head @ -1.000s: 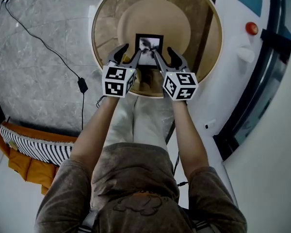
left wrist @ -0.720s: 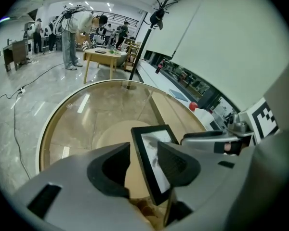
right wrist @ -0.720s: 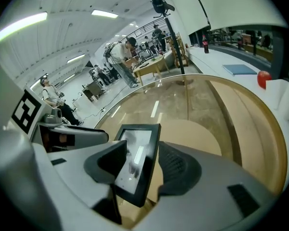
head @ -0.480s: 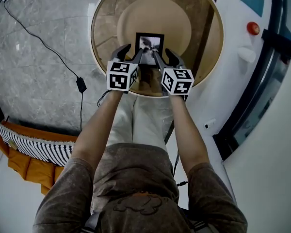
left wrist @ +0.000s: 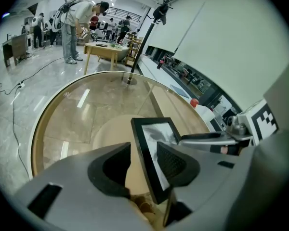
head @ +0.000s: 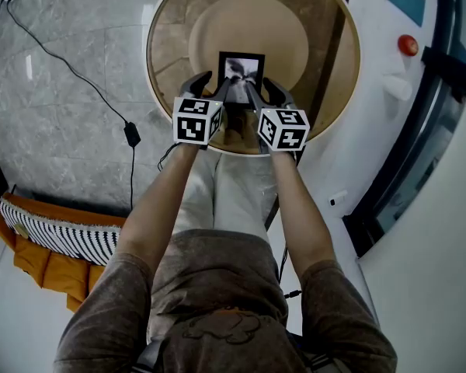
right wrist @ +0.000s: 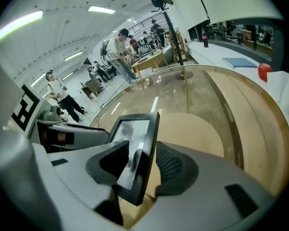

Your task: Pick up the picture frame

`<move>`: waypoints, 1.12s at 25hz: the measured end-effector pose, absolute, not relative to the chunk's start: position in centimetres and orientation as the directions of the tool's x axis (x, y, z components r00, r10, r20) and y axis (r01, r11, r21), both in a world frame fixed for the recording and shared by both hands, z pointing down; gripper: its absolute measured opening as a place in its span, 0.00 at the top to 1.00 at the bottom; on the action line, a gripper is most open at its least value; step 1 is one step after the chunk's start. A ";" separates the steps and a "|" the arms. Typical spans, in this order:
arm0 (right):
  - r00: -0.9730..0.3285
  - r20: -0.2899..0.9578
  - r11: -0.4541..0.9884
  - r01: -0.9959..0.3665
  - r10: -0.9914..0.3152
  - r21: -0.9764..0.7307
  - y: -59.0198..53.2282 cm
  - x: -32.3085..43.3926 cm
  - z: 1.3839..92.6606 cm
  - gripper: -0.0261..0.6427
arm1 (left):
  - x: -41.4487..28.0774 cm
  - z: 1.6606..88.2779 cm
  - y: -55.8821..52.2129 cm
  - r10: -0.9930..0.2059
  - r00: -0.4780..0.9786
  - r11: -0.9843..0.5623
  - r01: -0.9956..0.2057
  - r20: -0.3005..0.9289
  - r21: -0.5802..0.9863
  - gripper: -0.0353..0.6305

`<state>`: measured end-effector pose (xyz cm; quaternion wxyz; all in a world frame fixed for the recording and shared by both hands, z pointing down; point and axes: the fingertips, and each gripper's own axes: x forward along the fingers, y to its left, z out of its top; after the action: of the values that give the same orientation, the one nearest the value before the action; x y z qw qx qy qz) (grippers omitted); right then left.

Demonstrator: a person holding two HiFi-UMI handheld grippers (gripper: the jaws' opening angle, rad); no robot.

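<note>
The picture frame [head: 241, 68] stands unlifted on the table [head: 167, 68]; the left gripper [head: 213, 84] at its 7 o'clock and the right gripper [head: 264, 85] at its 5 have just been closing their jaws astride its edges, not yet clamped.

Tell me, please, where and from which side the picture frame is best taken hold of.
Probably by its upright side borders, pinched front to back, coming from the picture side: the picture frame stands nearly upright, with both thin flat edges reachable.
</note>
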<state>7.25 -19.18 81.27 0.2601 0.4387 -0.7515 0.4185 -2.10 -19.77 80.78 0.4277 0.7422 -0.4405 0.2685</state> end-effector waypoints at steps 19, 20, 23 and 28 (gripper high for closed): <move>-0.461 0.771 0.264 -0.887 -0.439 -0.380 -19.4 7.5 81.8 0.78 | -1.7 82.0 -19.0 -0.398 0.462 -0.245 -0.886 0.792 0.394 0.76; -0.461 0.771 0.265 -0.886 -0.439 -0.379 -19.4 7.5 81.9 0.78 | -1.6 82.1 -18.9 -0.399 0.463 -0.242 -0.886 0.791 0.396 0.76; -0.463 0.770 0.267 -0.886 -0.440 -0.380 -19.4 7.5 81.9 0.78 | -1.5 82.1 -19.0 -0.403 0.462 -0.240 -0.886 0.790 0.396 0.78; -0.464 0.768 0.260 -0.886 -0.442 -0.385 -19.4 7.5 81.8 0.78 | -1.6 82.0 -19.0 -0.406 0.475 -0.207 -0.880 0.781 0.427 0.79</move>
<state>7.51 -19.39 81.83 0.2667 0.4439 -0.7475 0.4161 -1.59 -18.96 82.00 0.4507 0.7309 -0.4397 0.2632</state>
